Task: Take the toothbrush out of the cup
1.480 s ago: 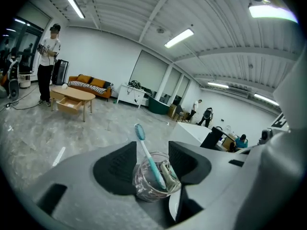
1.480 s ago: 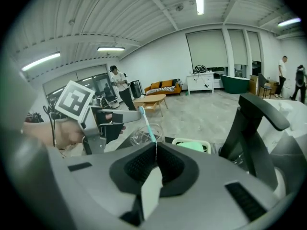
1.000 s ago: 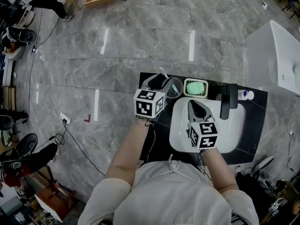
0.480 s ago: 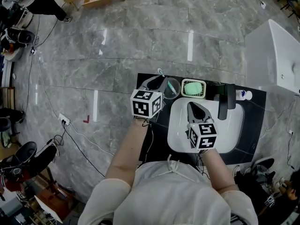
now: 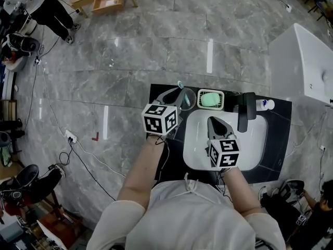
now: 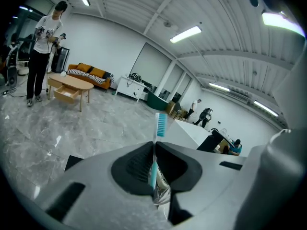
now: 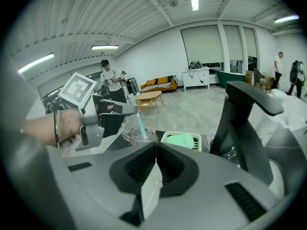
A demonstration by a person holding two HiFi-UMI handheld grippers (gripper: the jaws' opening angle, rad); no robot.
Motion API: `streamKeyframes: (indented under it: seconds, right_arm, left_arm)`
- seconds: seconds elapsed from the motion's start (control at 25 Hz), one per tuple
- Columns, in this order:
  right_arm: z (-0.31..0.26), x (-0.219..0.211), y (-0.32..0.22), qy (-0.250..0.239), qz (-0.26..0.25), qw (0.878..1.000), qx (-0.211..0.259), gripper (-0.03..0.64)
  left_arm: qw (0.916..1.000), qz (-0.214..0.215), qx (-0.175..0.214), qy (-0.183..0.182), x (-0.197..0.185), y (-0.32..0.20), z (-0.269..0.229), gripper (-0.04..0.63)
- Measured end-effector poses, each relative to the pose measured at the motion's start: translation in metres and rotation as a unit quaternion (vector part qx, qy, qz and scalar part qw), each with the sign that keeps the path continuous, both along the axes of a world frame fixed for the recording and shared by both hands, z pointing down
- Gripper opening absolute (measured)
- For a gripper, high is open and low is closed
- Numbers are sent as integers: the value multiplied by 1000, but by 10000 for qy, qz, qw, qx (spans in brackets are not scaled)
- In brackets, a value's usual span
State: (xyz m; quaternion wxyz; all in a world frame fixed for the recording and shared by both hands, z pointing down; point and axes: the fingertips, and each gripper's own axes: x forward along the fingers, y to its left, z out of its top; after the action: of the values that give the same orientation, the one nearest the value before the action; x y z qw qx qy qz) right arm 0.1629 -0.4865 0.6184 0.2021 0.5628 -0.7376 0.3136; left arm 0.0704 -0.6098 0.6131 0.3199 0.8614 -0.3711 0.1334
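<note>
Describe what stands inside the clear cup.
A blue toothbrush stands in the cup, the jaws of the left gripper having just closed on its handle. The cup's bottom is covered in both gripper views.

In the head view, the toothbrush (image 5: 180,83) and cup (image 5: 191,99) are partly hidden.

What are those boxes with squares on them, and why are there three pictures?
A person holds a two-jawed grabbing tool in each hand; the patterned boxes are part of them. One picture looks down from the person's head; the other two come from cameras on the tools. On the black counter are a white sink, a green soap dish and a clear cup. The left gripper's jaws have just closed on the blue toothbrush standing in the cup. The right gripper is shut and empty, over the sink.
</note>
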Motion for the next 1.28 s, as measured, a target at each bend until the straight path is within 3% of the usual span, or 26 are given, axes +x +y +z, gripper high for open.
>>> streamKeyframes:
  seconds: [0.16,0.4,0.8,1.28]
  right_arm:
    - [-5,5,7,7,13,10000,66,28]
    - [-20,8,18,-20,3,9997,242,28]
    - [-43,14,55,-70,-92,9987,494,28]
    - [-76,27,107,-26,16,9951,992,28]
  left_arm:
    - [9999,-21,158,28,3,7,-12,35]
    - [9973,-91,721,-117,2,16,-49,35]
    - [9871,-277,1570,117,1,61,-131,35]
    - [9863,-221,1623,206,5,162,-143,35]
